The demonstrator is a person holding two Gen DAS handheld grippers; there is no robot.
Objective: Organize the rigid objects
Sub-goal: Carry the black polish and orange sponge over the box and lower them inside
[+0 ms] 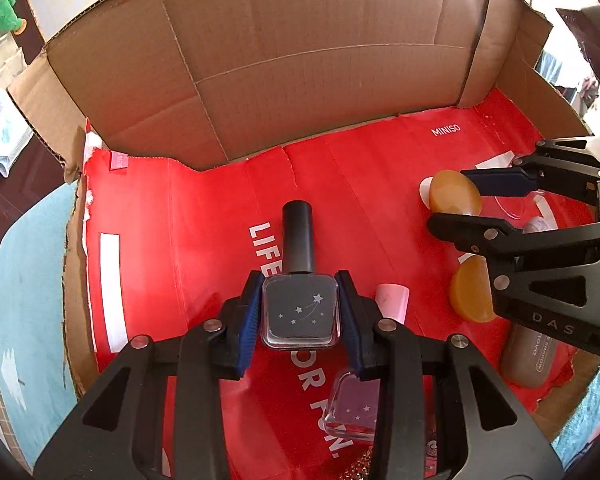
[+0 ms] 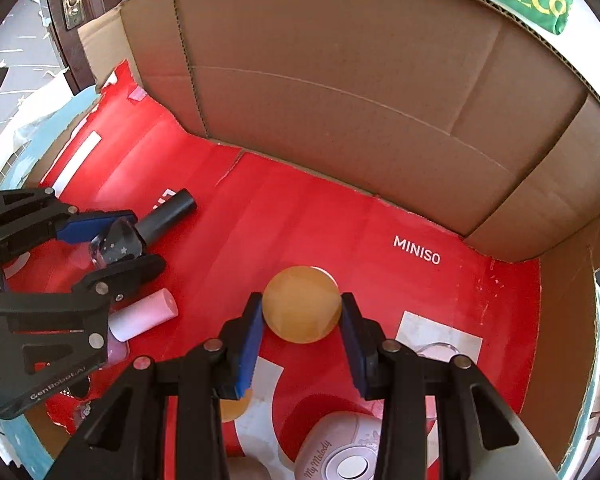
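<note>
The left gripper (image 1: 300, 312) is clamping its blue pads on the square glass body of a dark nail polish bottle (image 1: 300, 308), which is printed with small stars and is carrying a tall black cap, over the middle of the red sheet (image 1: 204, 216) that is lining the cardboard box (image 1: 300, 40). Beside it a pink bottle (image 1: 352, 404) with the same stars is lying, its pale pink cap (image 1: 393, 300) pointing toward the back wall. The right gripper (image 2: 302, 310) is pinching an amber disc (image 2: 302, 304) between its pads near the right side of the box; a second amber disc (image 1: 470, 294) is resting just beside it. White lettering on the sheet is reading "MINISO" near the back wall and partly "LIFE" under the dark bottle. At the near edge a pink round case (image 2: 340, 448) is showing "My Melody", and a brown tube (image 1: 530, 354) is showing "SHADOW".
</note>
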